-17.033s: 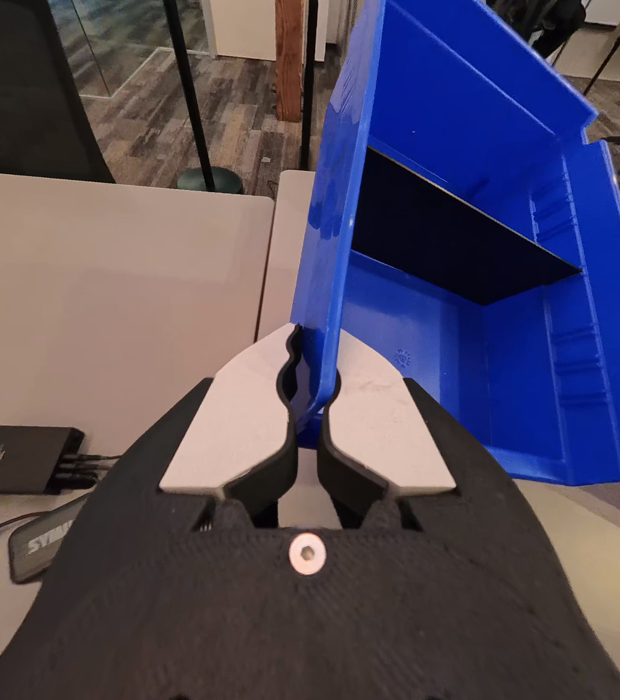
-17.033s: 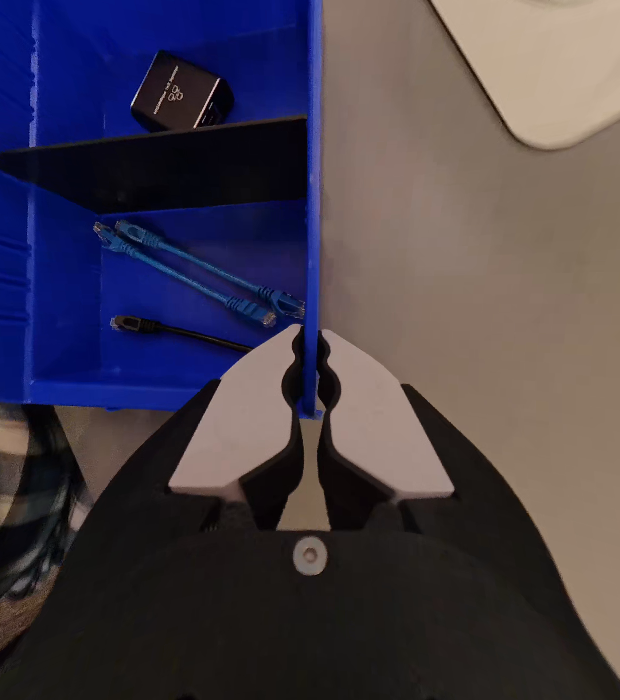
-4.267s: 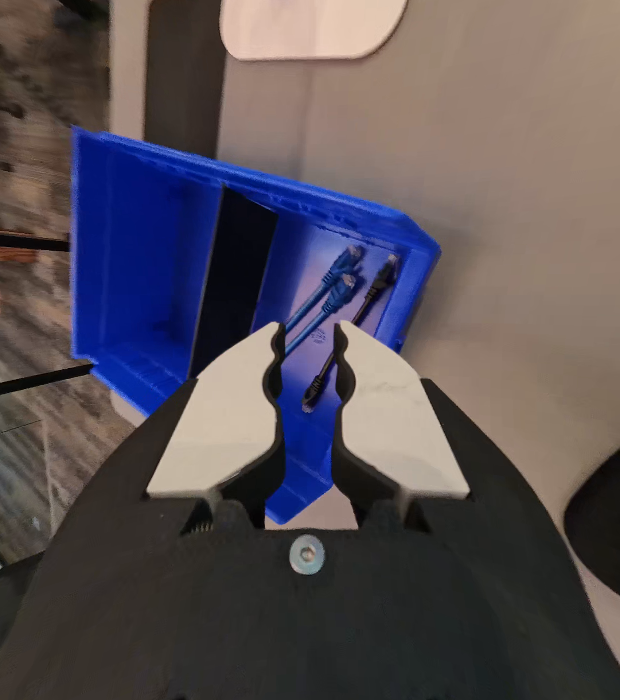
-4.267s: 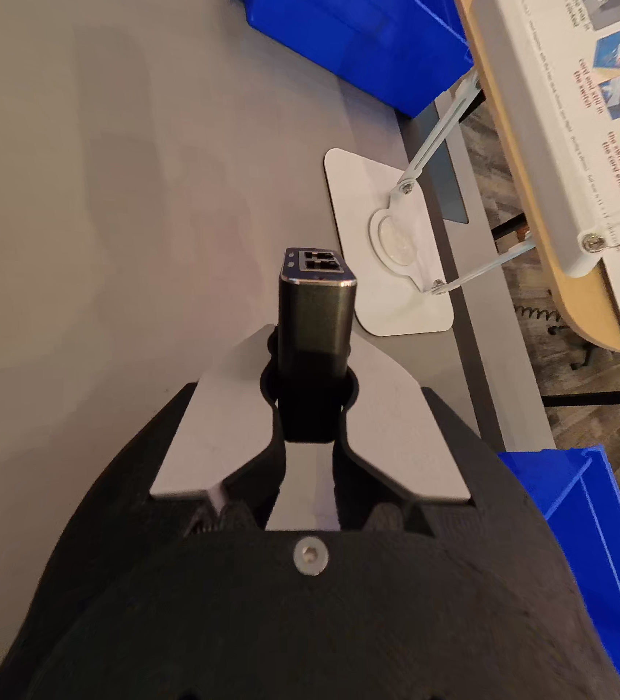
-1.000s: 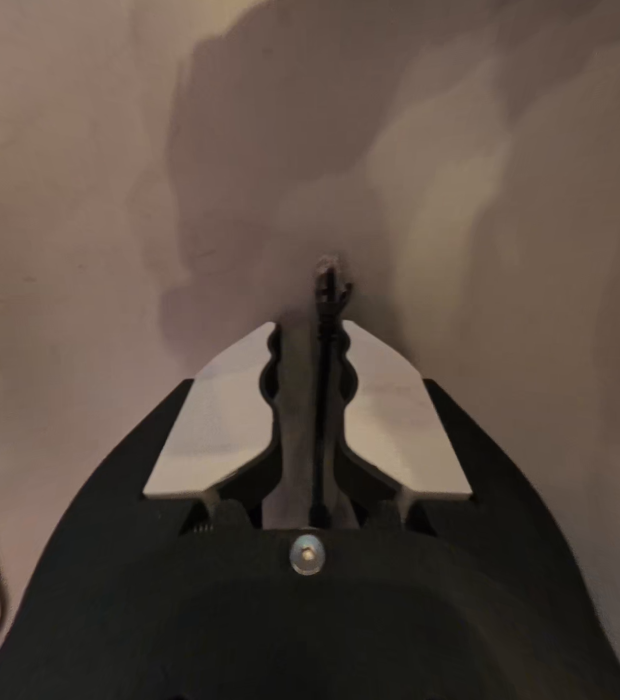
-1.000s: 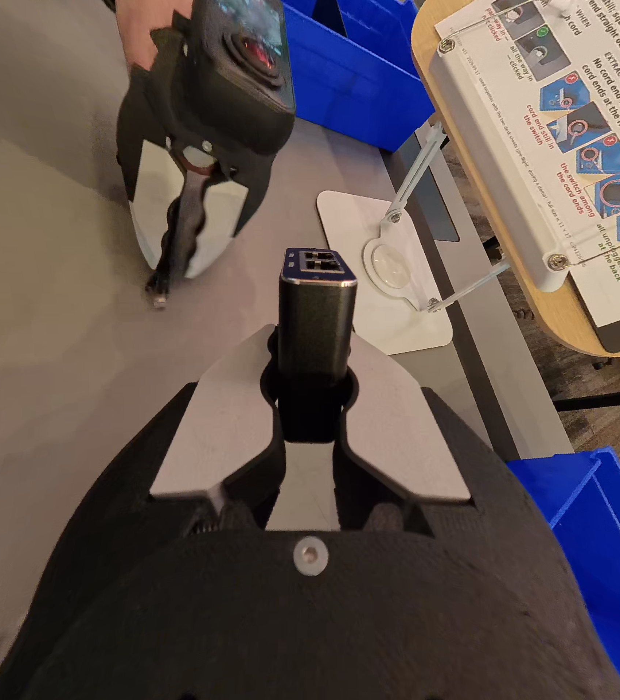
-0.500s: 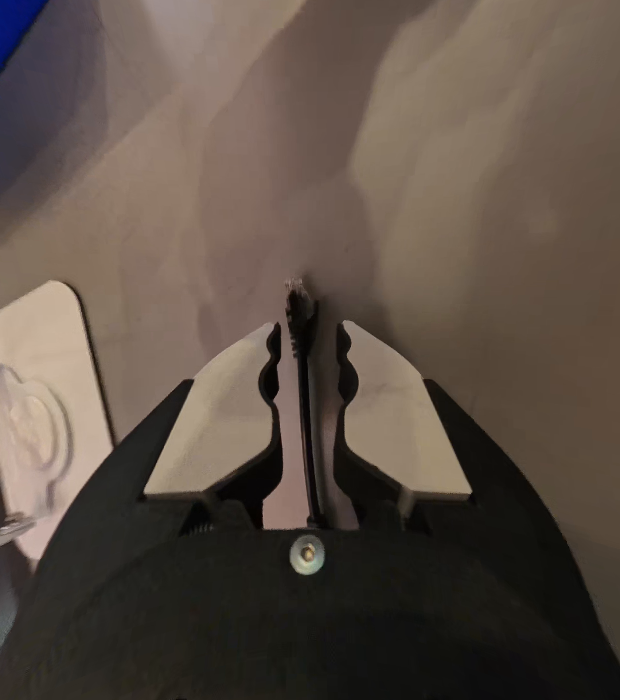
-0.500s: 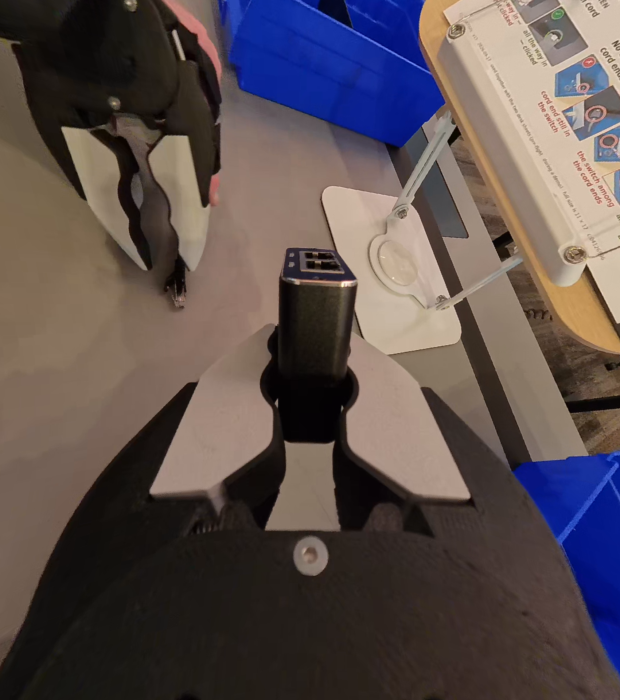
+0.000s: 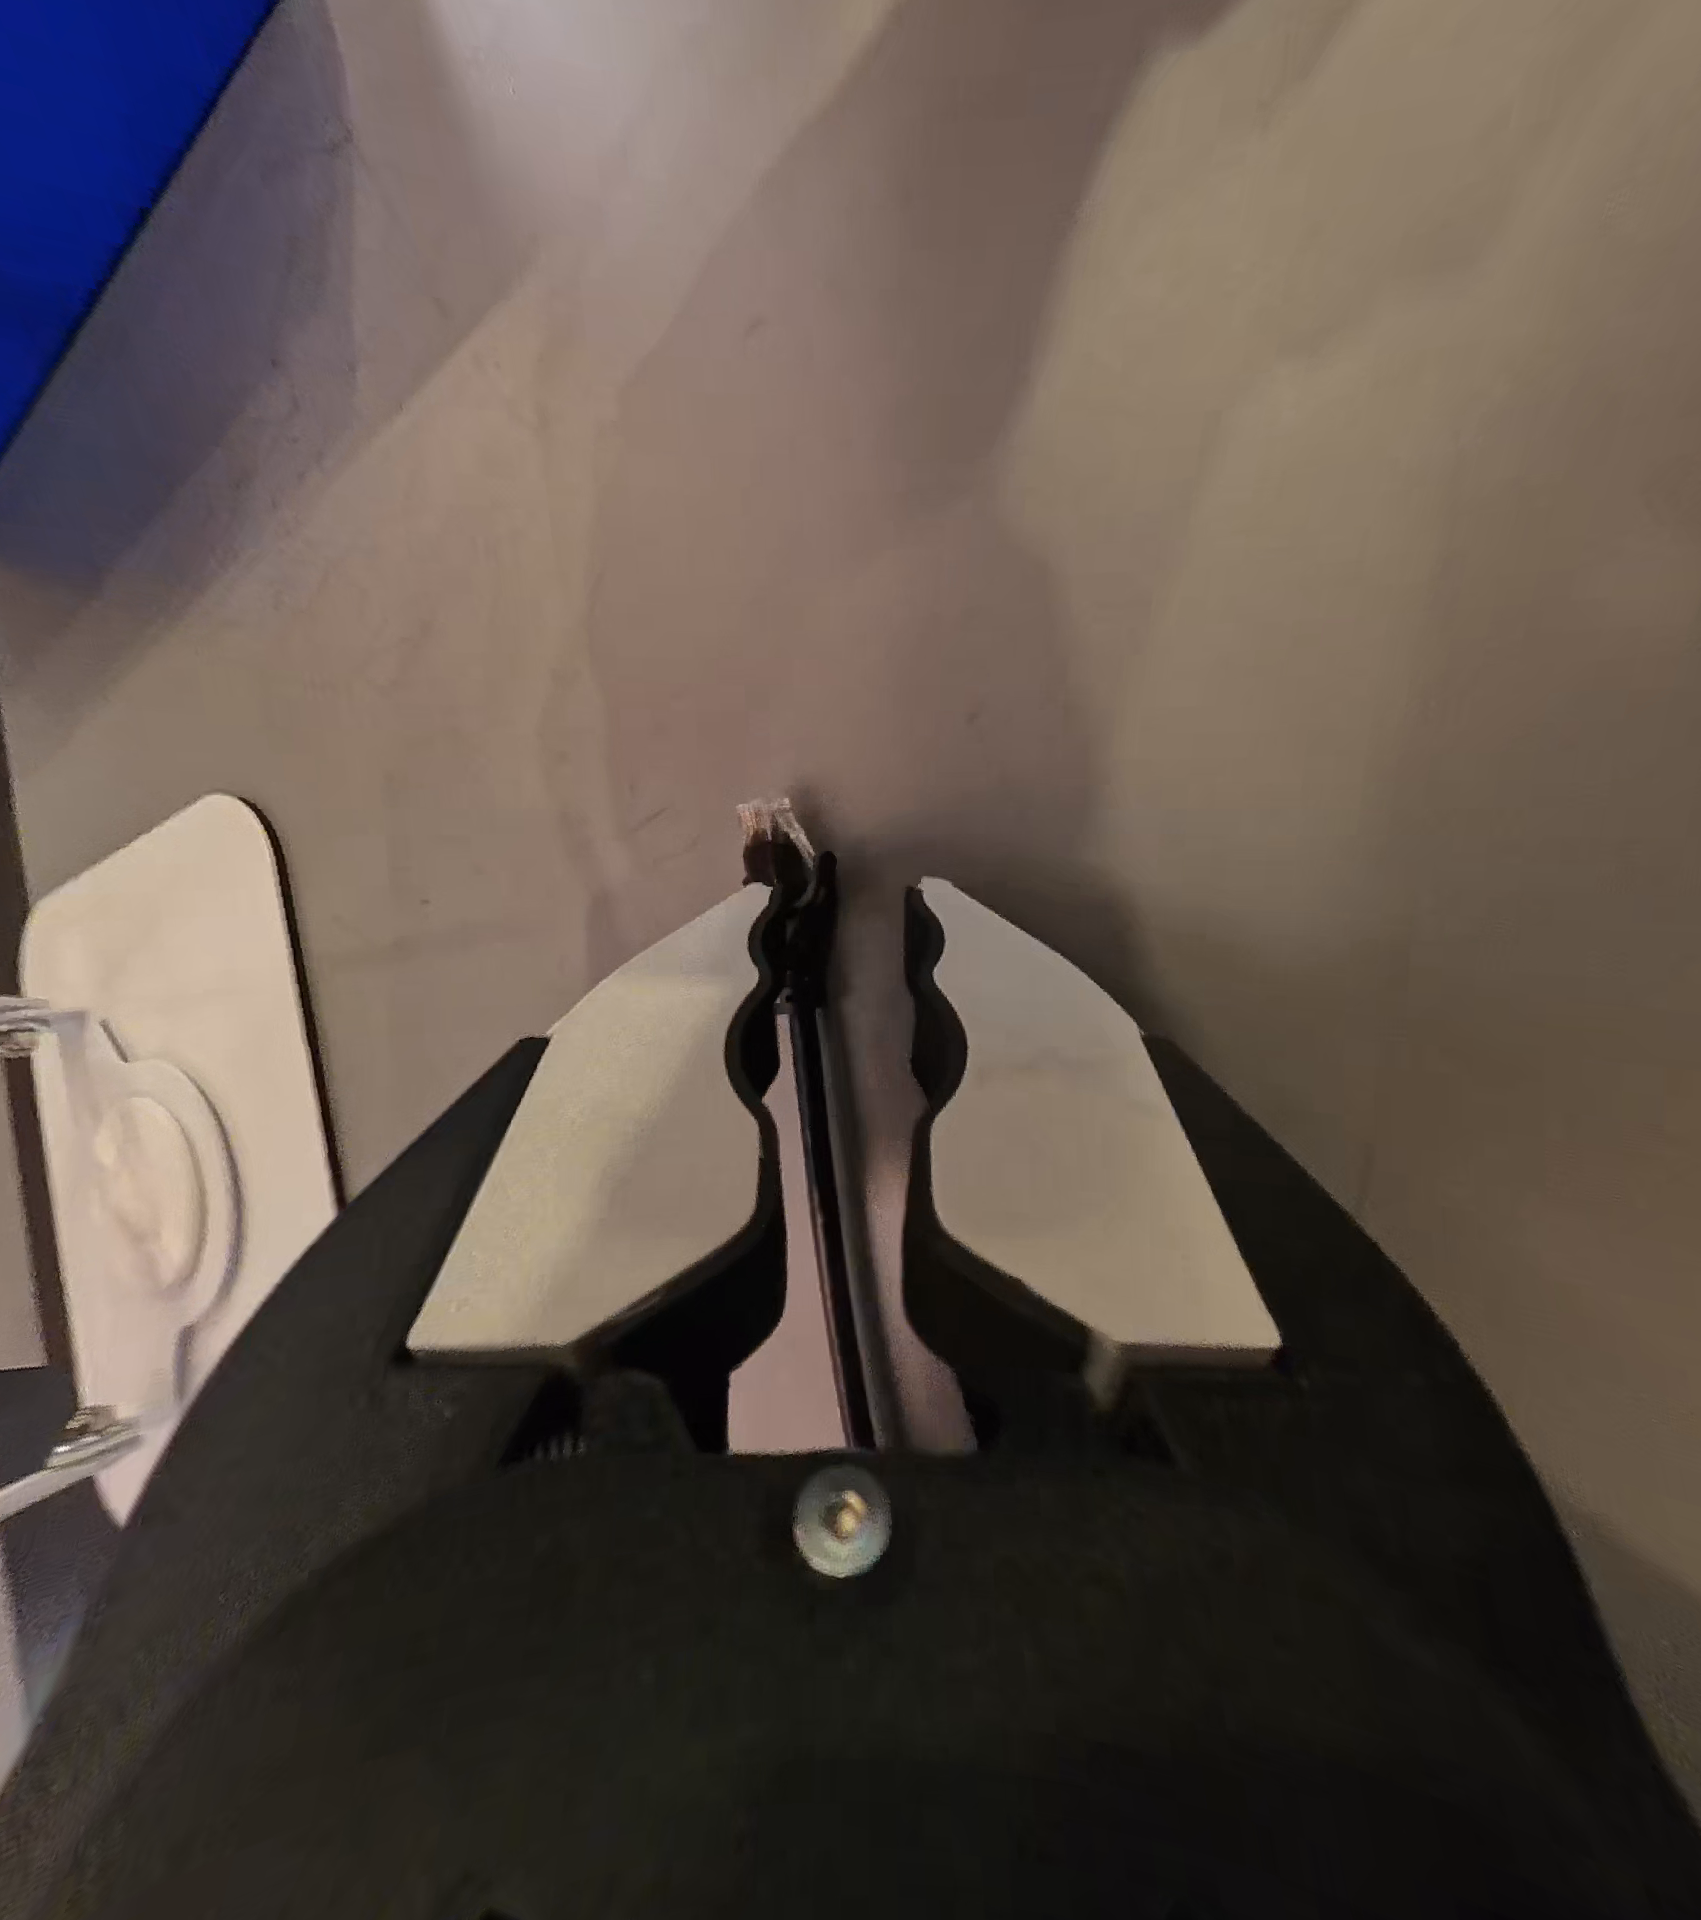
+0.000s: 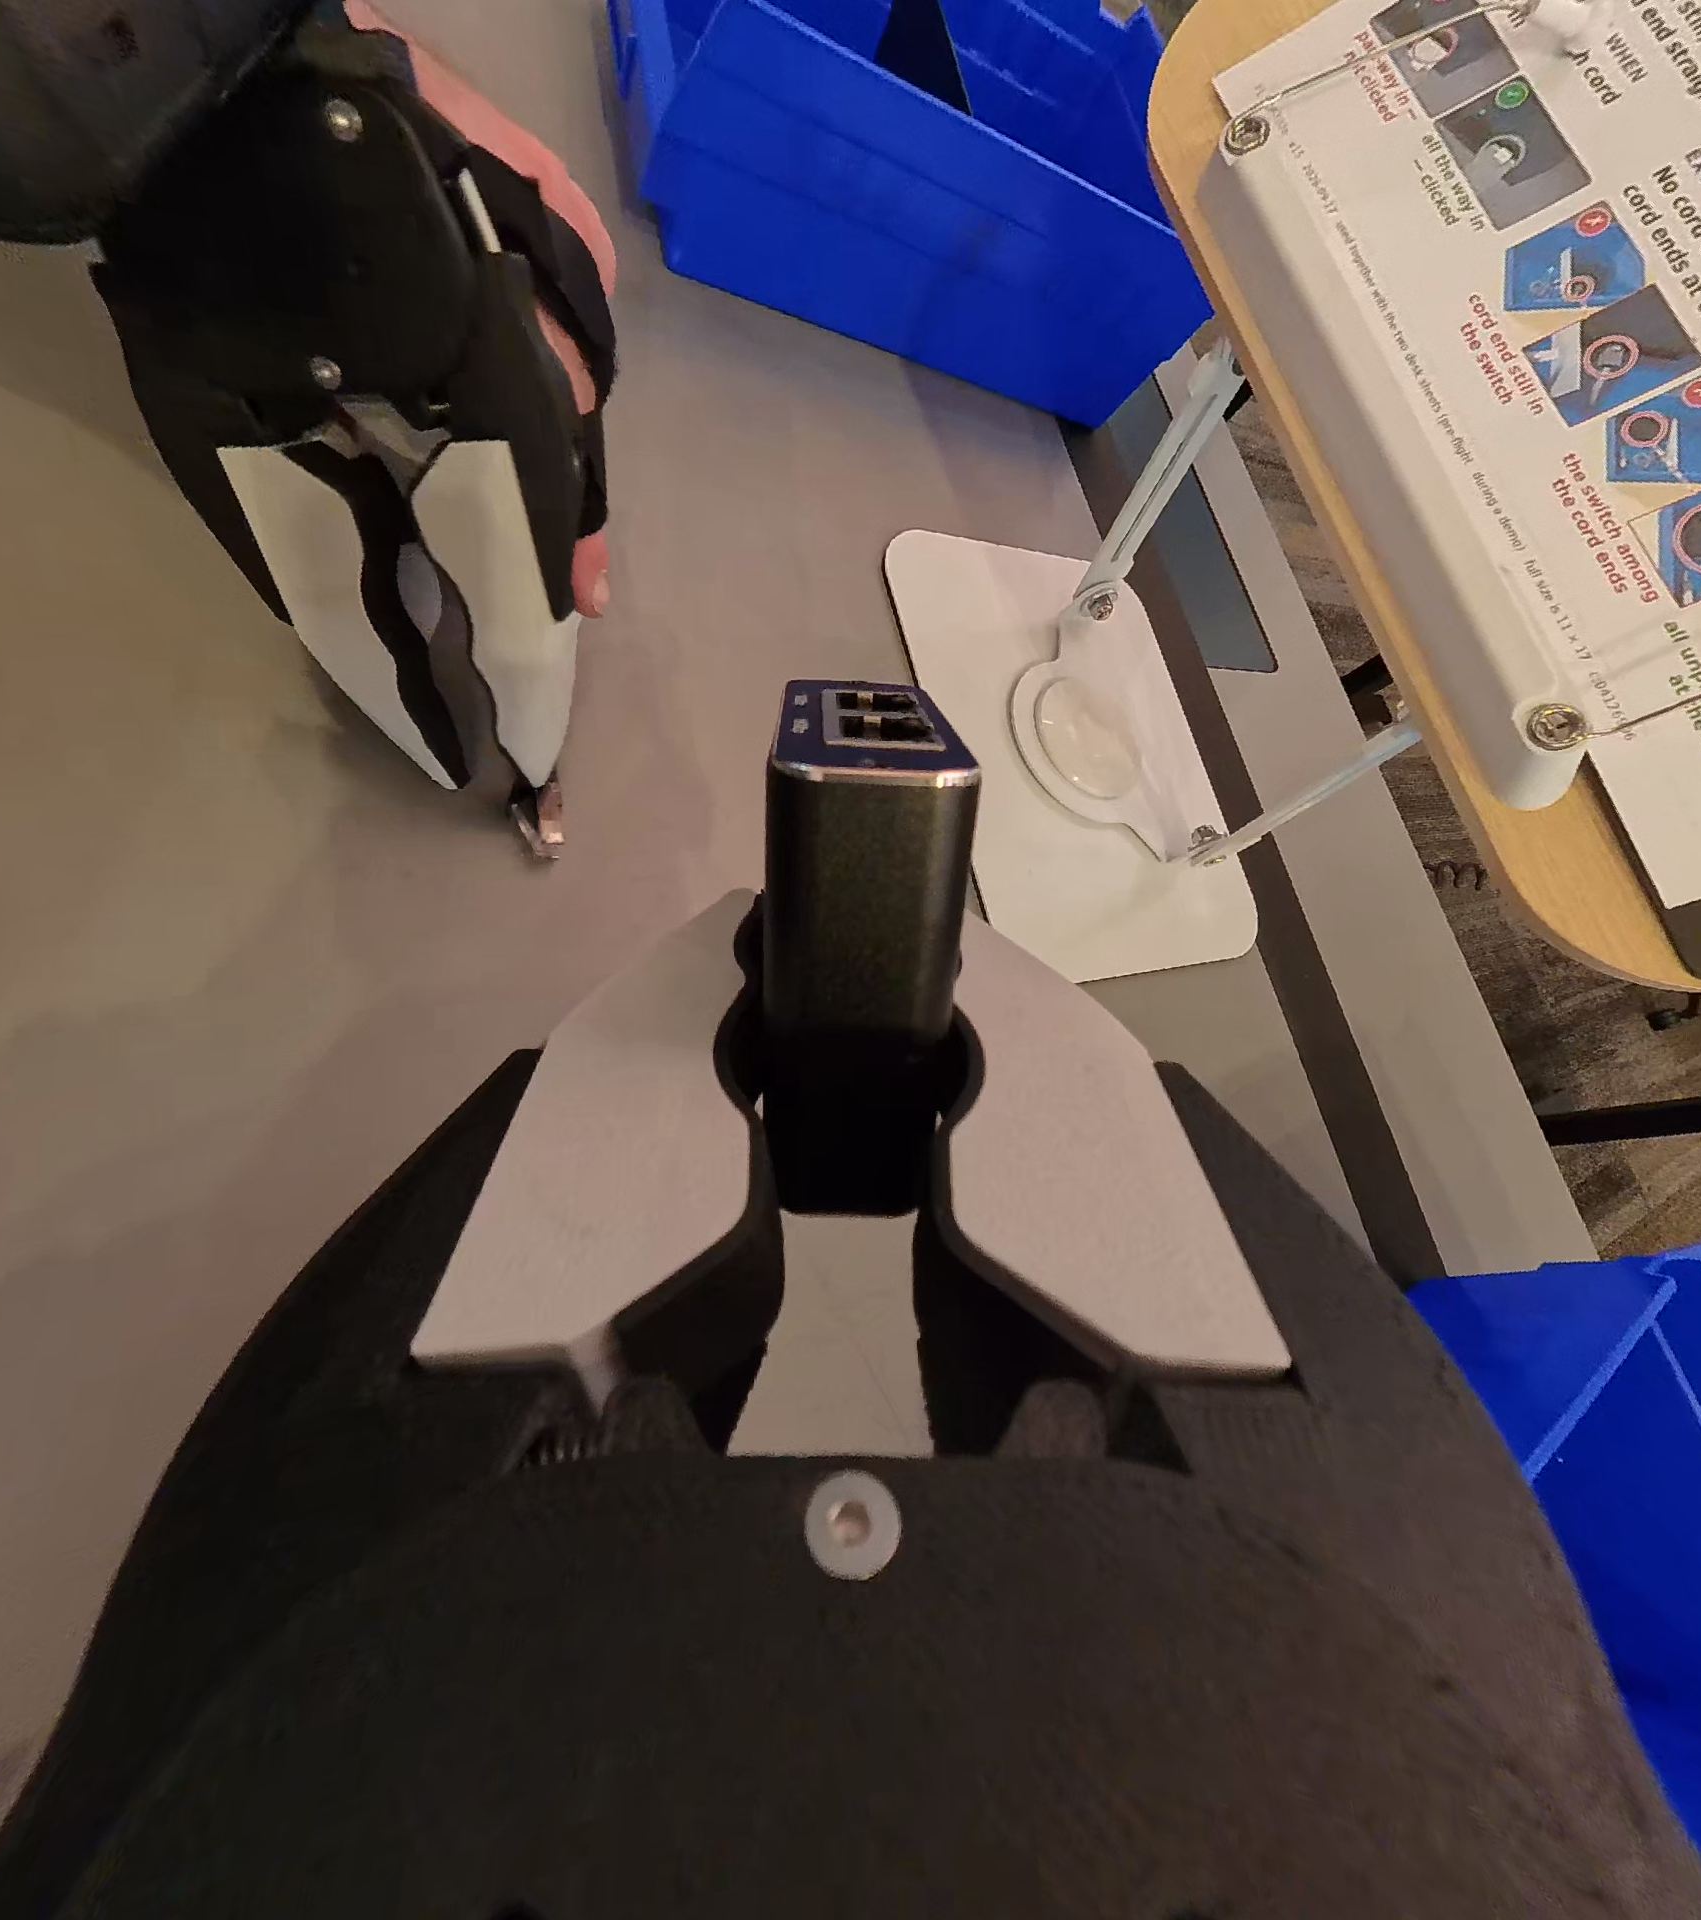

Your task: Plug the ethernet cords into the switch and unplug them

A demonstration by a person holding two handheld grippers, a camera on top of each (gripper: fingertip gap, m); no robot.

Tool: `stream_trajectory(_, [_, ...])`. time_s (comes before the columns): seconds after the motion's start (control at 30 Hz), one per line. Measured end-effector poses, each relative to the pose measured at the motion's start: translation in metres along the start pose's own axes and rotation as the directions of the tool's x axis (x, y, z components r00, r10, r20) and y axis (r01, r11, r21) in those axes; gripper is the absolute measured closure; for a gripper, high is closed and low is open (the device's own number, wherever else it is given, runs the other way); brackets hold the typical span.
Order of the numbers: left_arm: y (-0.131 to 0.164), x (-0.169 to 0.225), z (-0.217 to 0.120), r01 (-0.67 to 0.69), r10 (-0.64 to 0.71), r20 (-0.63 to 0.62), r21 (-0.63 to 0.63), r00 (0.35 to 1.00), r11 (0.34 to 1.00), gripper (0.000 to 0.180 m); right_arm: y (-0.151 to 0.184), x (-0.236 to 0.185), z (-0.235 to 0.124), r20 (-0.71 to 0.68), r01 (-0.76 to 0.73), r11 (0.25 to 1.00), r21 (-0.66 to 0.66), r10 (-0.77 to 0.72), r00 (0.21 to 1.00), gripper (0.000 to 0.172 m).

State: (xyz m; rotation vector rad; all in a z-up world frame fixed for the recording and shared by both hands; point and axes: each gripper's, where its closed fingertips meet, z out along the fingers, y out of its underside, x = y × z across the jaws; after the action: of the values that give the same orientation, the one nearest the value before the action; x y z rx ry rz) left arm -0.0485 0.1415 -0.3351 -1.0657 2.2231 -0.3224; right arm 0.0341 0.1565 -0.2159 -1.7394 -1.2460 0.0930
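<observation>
Fingers of my right gripper [image 10: 851, 1039] are closed on a dark, box-shaped metal switch [image 10: 867, 883], their pads pressing both of its long sides. Its long axis runs straight out along my fingers, toward the top of the frame, and its blue end face with two stacked ports [image 10: 872, 717] points away from me, at frame centre.

My left gripper [image 9: 835, 894] has its fingers apart: a thin black ethernet cord [image 9: 830, 1195] lies against the left finger [image 9: 638, 1091], with a clear gap to the right finger [image 9: 1064, 1122], so I cannot tell that it is truly clamped. The cord runs lengthwise between the fingers, and its clear plastic plug [image 9: 771, 831] sticks out past the tips toward the grey tabletop [image 9: 1345, 520]. In the right wrist view that gripper sits at upper left, and the plug [image 10: 539, 816] points down and slightly right, just left of the switch but apart from it.

I count one switch, one cord, two ports, and two blue plastic bins: one at top centre [image 10: 887, 197], one at lower right [image 10: 1677, 1507]. One white flat stand base [image 10: 981, 644] lies right of the switch, under one printed instruction board [image 10: 1552, 416].
</observation>
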Motion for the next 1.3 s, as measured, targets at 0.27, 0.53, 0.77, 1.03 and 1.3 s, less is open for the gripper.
stream_trajectory(0.27, [0.005,-0.008,0.002,0.116,-0.114,-0.054,0.027,0.992,0.993,0.150,-0.001,0.001,-0.002,0.000,0.000,1.000,0.002,0.000,1.000,0.145])
stream_trajectory(0.53, [0.011,-0.017,0.006,0.179,-0.177,-0.088,0.011,0.980,0.984,0.152,-0.002,0.000,-0.003,0.001,0.002,1.000,0.005,-0.002,1.000,0.145])
stream_trajectory(0.77, [0.012,-0.017,0.001,0.083,-0.084,-0.030,-0.036,0.996,0.996,0.149,-0.003,0.001,-0.006,-0.006,0.005,1.000,0.010,-0.005,1.000,0.145])
stream_trajectory(1.03, [0.013,-0.014,0.002,0.051,-0.054,-0.042,-0.057,0.998,0.997,0.154,-0.002,0.001,-0.005,-0.003,0.004,1.000,0.009,-0.004,1.000,0.145])
stream_trajectory(1.3, [0.014,-0.009,0.001,0.018,-0.020,-0.039,-0.051,0.999,0.999,0.157,-0.002,0.003,-0.007,-0.005,0.001,1.000,0.014,0.000,1.000,0.145])
